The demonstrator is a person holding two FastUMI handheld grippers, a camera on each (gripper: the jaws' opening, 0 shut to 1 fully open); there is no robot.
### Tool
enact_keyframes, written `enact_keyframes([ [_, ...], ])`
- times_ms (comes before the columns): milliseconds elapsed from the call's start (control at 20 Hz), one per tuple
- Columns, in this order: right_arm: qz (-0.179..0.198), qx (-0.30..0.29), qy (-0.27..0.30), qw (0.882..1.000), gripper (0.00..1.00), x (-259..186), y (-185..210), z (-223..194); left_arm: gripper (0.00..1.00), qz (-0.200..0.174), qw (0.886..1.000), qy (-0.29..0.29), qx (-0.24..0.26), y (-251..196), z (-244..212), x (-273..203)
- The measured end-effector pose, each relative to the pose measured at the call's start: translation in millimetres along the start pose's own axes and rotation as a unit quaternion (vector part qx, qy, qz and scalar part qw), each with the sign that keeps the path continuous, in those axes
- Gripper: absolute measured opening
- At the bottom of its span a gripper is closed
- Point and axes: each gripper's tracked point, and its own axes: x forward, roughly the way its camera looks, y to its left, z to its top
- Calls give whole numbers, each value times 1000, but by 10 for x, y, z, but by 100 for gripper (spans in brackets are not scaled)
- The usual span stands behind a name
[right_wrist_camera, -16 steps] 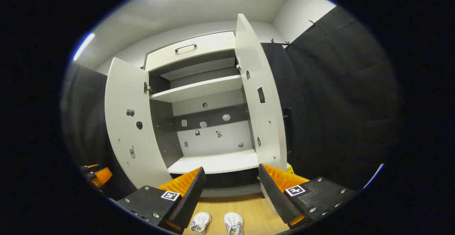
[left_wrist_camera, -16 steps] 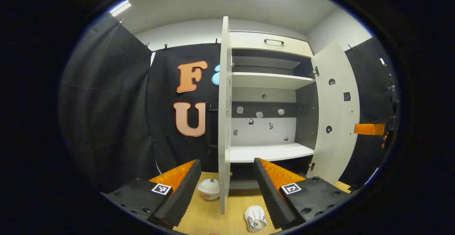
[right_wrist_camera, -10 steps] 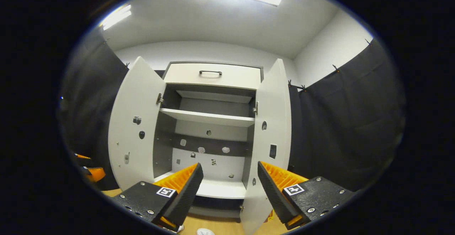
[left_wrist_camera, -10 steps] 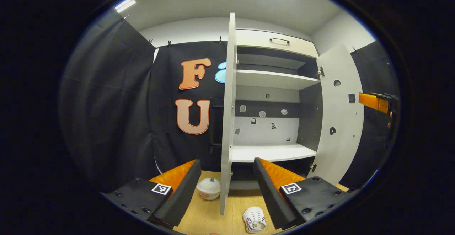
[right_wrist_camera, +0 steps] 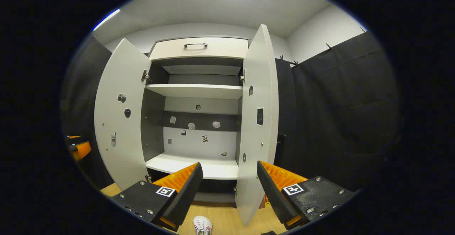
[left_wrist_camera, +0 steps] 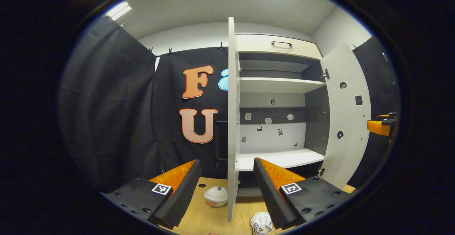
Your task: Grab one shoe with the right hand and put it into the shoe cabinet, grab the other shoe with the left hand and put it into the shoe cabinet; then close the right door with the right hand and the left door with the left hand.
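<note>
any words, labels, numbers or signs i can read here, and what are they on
No readable text anywhere.
Back-panel stickers: too small to read.
Right door stickers: too small to read.
Left claw tags: coded squares, no words.
Shoe markings: blurred.

Shoe cabinet (right_wrist_camera: 199,48) is showing white doors and shelves with dark grey inner walls. Shoe (left_wrist_camera: 261,223) on the light wood floor (left_wrist_camera: 209,217) is appearing white with red-blue stripes. Bowl (left_wrist_camera: 215,196) is appearing white.
</note>
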Motion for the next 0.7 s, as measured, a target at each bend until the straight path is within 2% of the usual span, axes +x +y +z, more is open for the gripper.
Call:
enact_keyframes([
  [150,-8,-2,-12,1000,94,-77,-116,22,94,-13,1000,-10,-5,-173,58,-36],
  [200,-10,-3,-12,1000,94,-98,-141,0,96,-11,1000,-12,-1,-179,61,-39],
  [400,-2,9,-1,1000,94,-167,-157,-105,94,-12,1000,-14,2,-274,91,-171],
  [700,0,20,29,999,94,-252,-89,-471,99,-12,1000,-11,1,-263,68,-242],
])
